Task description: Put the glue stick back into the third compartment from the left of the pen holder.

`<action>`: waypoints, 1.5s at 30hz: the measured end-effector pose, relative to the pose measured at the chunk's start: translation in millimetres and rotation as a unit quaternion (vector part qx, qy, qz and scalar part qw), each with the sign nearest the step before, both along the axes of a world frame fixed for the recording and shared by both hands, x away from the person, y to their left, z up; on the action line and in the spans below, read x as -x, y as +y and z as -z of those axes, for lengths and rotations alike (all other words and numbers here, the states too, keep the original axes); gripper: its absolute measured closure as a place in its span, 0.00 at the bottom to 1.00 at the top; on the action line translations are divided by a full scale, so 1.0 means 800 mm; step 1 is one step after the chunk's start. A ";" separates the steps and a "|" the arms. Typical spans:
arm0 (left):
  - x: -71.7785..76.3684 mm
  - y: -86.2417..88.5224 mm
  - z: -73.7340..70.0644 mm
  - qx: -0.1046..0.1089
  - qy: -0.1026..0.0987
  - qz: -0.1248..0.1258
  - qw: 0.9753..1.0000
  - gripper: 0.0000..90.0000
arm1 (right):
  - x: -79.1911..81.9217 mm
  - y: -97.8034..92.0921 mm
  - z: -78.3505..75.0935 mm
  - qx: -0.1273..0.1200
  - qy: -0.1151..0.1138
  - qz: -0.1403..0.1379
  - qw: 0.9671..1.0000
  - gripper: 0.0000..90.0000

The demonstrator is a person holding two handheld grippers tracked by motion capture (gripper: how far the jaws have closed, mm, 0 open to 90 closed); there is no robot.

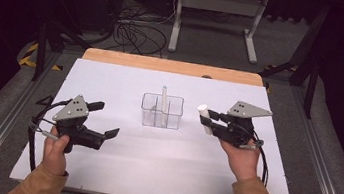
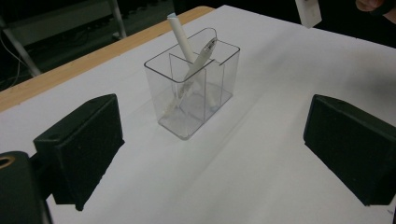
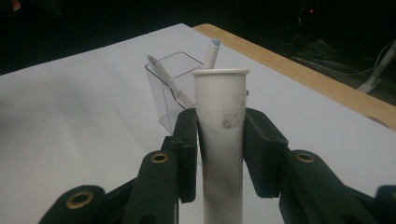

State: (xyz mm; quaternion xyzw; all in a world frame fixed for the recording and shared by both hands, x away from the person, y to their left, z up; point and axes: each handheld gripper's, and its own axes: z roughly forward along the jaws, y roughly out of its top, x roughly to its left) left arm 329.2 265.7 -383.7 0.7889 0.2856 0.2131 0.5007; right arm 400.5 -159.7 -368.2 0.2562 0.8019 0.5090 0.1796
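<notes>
**At the right of the organizer: white tube clamped in my right jaws**

On the white tabletop (image 1: 149,175) I see my right gripper (image 3: 219,140) with its jaws closed tight on a white tube (image 3: 220,116), one pad on each side just below the flared rim. The tube is plain and cylindrical, with a grey smudge near the grip, and it is held above the tabletop just to the right of the clear organizer (image 1: 161,111). My left gripper (image 1: 101,118) has its jaws spread wide, holding nothing, well apart from the organizer on its left. Two pens lean in the organizer's compartments. Bare tabletop lies open all round the organizer, and the wooden far edge (image 1: 174,66) is well behind it.
</notes>
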 end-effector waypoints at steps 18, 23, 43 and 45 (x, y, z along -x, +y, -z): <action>0.003 0.001 -0.002 0.003 -0.004 -0.003 1.000 0.06 | -0.035 0.032 0.005 -0.062 -0.010 -0.015 0.998 0.75; 0.002 0.001 -0.002 0.001 -0.004 -0.002 1.000 0.06 | -0.043 0.042 0.008 -0.065 -0.016 -0.016 0.998 0.75; 0.002 0.001 -0.003 0.005 -0.004 -0.002 1.000 0.06 | -0.073 0.091 0.016 -0.080 -0.016 -0.033 0.996 0.75; 0.001 0.001 -0.003 0.004 -0.005 -0.001 1.000 0.06 | -0.075 0.093 0.018 -0.077 -0.013 -0.033 0.996 0.75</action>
